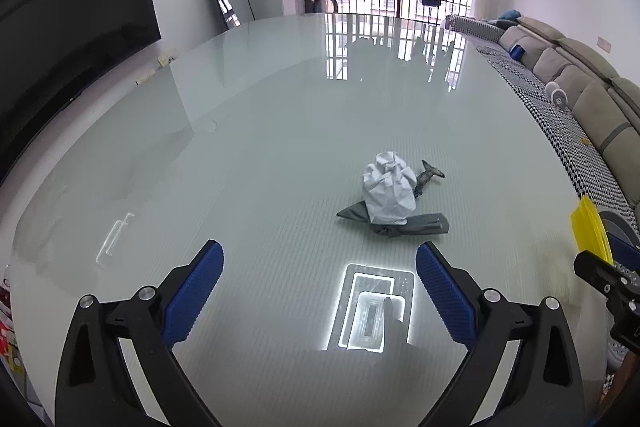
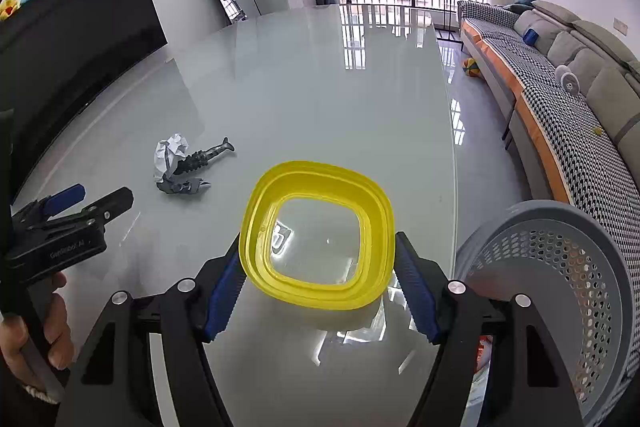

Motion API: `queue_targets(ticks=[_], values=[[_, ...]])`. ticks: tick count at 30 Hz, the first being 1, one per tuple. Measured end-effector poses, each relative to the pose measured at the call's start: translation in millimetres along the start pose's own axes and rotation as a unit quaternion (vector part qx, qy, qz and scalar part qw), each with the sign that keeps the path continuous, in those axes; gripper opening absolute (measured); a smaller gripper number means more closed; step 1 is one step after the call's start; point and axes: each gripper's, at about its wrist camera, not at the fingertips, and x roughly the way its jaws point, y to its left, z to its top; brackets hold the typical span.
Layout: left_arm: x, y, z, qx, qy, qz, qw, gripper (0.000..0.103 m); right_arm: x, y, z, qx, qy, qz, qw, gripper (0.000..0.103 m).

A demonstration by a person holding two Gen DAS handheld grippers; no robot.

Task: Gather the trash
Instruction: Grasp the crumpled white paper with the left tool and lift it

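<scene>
A crumpled white paper ball [image 1: 388, 193] lies on the glossy glass table [image 1: 248, 115], on top of a dark grey toy shark [image 1: 416, 223]. Both also show in the right wrist view, the paper ball [image 2: 170, 155] and the shark [image 2: 200, 161]. My left gripper [image 1: 320, 267] is open and empty, a short way in front of the paper. My right gripper [image 2: 320, 259] is shut on a yellow ring-shaped plastic frame [image 2: 318, 233] and holds it above the table near its right edge. The frame's edge shows in the left wrist view [image 1: 592, 227].
A grey perforated basket [image 2: 560, 291] stands just off the table's right edge, next to my right gripper. A sofa with a houndstooth cover [image 2: 568, 107] runs along the right. A black TV [image 1: 68, 27] is on the left wall. The left gripper appears in the right wrist view [image 2: 72, 215].
</scene>
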Motion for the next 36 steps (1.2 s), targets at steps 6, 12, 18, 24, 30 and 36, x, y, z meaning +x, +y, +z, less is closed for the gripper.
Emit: queue_targets(ticks=[6, 12, 18, 24, 30, 36], values=[[14, -17, 23, 0.002, -0.015, 0.003, 0.9999, 0.095, -11, -14, -4, 0.011, -0.004, 0.004, 1.000, 0.068], [39, -27, 33, -0.002, 0.000, 0.008, 1.0000, 0.095, -13, -16, -4, 0.017, -0.006, 0.011, 1.000, 0.068], [47, -28, 35, -0.001, 0.008, 0.004, 1.0000, 0.080, -5, -8, -5, 0.015, 0.001, 0.021, 1.000, 0.068], [50, -29, 35, 0.000, 0.016, -0.009, 0.9998, 0.052, -1, -3, -5, 0.012, 0.005, 0.023, 1.000, 0.068], [50, -25, 32, -0.005, 0.021, -0.022, 0.9995, 0.031, -1, -4, -3, 0.014, 0.005, 0.018, 1.000, 0.068], [40, -20, 29, -0.010, 0.006, -0.015, 0.9998, 0.031, -3, -2, -4, 0.011, 0.005, 0.014, 1.000, 0.068]])
